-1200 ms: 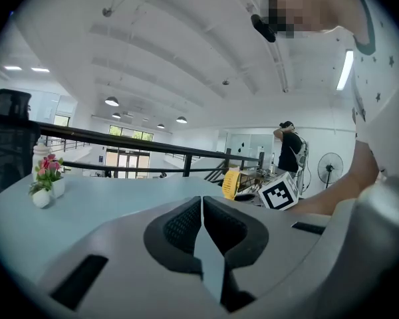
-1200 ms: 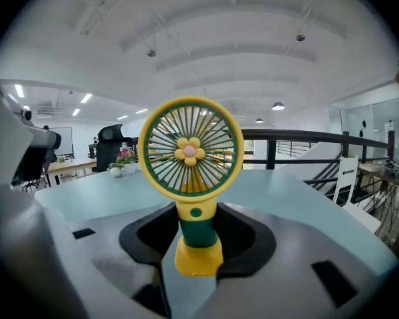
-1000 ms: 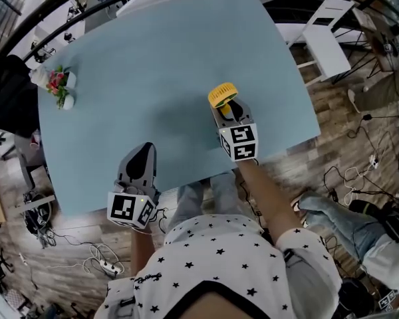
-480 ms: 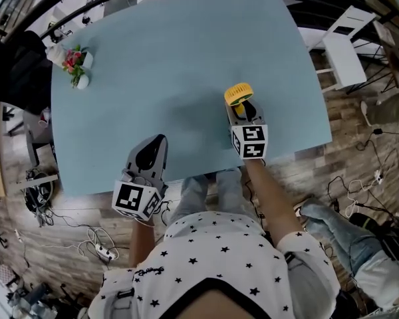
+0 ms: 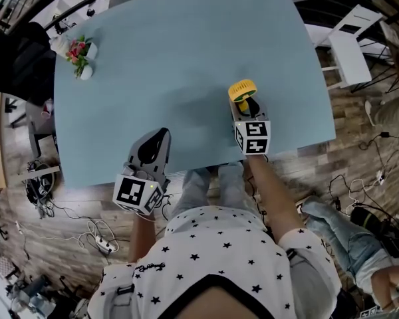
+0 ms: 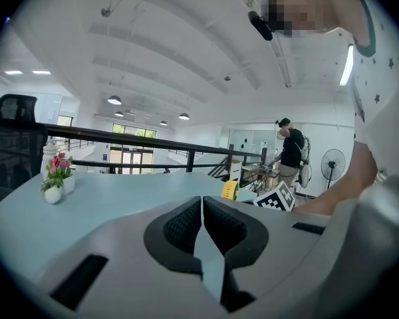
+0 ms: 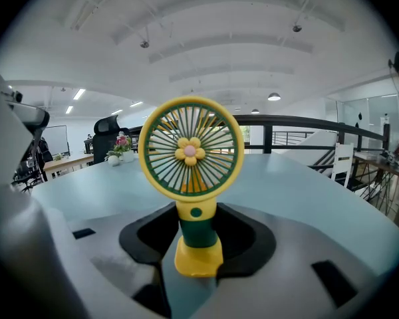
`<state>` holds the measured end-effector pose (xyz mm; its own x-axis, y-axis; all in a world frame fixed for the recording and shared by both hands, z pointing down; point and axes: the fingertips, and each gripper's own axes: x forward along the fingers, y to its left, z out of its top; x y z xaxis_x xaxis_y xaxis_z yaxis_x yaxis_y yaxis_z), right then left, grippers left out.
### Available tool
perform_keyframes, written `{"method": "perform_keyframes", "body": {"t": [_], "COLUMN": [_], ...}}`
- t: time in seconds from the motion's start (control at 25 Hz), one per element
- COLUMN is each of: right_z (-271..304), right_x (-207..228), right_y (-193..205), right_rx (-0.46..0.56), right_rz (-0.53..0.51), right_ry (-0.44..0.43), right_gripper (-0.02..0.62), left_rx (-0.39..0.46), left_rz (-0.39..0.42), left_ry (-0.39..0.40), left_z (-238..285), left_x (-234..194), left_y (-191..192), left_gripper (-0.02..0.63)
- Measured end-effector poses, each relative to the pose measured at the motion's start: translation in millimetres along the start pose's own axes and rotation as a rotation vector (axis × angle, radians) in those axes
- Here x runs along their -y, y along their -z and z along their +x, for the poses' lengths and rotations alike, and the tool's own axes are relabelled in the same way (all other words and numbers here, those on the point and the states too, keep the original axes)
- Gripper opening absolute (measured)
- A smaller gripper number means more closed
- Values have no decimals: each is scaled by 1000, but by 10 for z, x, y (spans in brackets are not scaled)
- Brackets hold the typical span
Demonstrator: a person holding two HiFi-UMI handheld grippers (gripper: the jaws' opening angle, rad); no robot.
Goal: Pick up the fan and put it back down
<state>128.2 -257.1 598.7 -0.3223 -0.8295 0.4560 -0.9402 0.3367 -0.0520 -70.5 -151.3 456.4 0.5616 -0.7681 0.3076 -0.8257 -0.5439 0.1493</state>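
Observation:
A small yellow and green fan (image 5: 242, 89) stands upright over the light blue table (image 5: 186, 38), near its right front part. My right gripper (image 5: 247, 106) is shut on the fan (image 7: 191, 153): the black pads close on its green stem just above the yellow foot. Whether the foot rests on the tabletop I cannot tell. My left gripper (image 5: 159, 135) hovers at the table's front edge, shut and empty, its pads (image 6: 186, 223) meeting at the tips. From the left gripper view the fan (image 6: 230, 190) shows far off to the right.
A white pot of pink flowers (image 5: 80, 50) stands at the table's far left corner. A white chair (image 5: 349, 42) is beside the table's right edge. Cables and a power strip (image 5: 101, 244) lie on the wooden floor. A person (image 6: 292, 148) stands far off.
My right gripper has sunk a little toward the table with the fan still in it. The left gripper has stayed where it was.

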Motion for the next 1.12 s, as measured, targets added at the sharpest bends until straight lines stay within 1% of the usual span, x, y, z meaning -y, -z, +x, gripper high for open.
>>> {"method": "perform_keyframes", "body": {"t": [0.32,0.72,0.84,0.92,1.04,1.12], "right_z": [-14,-16,-16,-21,-57,-117], "right_x": [-2,-11,-29,-34,-41,-60], "right_y": [127,160,163,163,194,236], "right_rx": [-32,-32,-37,-42,-51,-61], "right_rz": [13,-5,-25,-36,-16,-10], "right_ry": [-2,-5,-10,-14,-15,-16], "right_gripper": [176,178,183,190,221,229], "left_rx": [2,4,7,8,10,15], "left_rz": [4,16,17,21,26,27], "left_ry": [2,5,7,12,17,18], "left_z": [2,42,59,82,110,136], "left_x": [29,49,53,56,66,82], "left_y": [-18,-47,-62,-74,-92,-108], "left_gripper": [32,32,32,32,31,31]}}
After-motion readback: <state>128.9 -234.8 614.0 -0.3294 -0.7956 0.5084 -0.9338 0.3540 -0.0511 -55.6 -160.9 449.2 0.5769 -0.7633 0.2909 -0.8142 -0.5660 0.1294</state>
